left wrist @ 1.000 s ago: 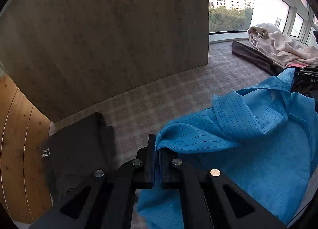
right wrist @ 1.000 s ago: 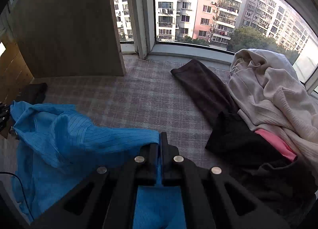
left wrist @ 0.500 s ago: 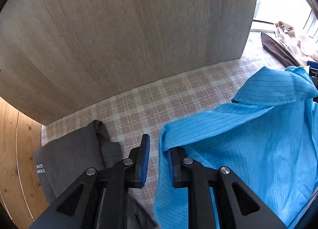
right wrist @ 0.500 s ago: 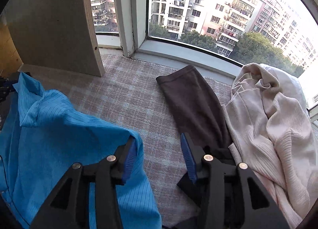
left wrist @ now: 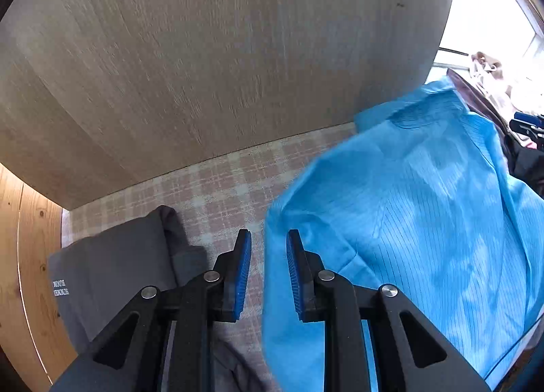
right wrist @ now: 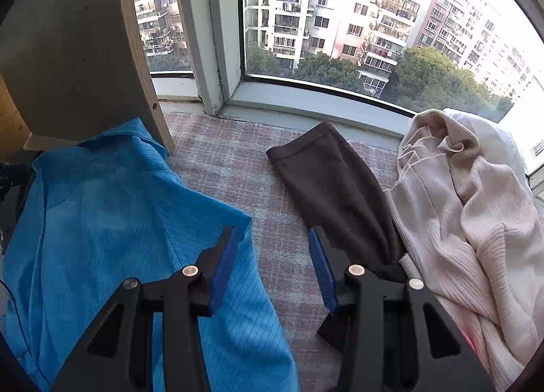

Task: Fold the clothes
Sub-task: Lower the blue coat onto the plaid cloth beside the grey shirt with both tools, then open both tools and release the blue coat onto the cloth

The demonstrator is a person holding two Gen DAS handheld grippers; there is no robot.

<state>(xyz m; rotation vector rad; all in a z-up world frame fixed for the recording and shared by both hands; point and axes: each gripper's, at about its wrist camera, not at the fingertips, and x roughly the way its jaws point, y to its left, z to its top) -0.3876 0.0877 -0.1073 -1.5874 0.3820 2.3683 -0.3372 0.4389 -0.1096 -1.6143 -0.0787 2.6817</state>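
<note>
Left wrist view: left hand-held gripper [left wrist: 268,269] released, jaws apart, beside the blue shirt [left wrist: 408,222], which stretches from lower centre to upper right, lower edge cut off. Right hand-held gripper [right wrist: 272,266] likewise released, empty.

Bright blue pinstriped shirt [right wrist: 112,222] on a pink-and-grey checked cloth [right wrist: 238,160]; beside the shirt, a dark brown garment [right wrist: 329,188] and cream ribbed knit [right wrist: 476,215].

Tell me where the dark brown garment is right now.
In the right wrist view, the dark brown garment lies on the plaid mat below the window sill, between the blue shirt and the cream sweater pile.
</note>
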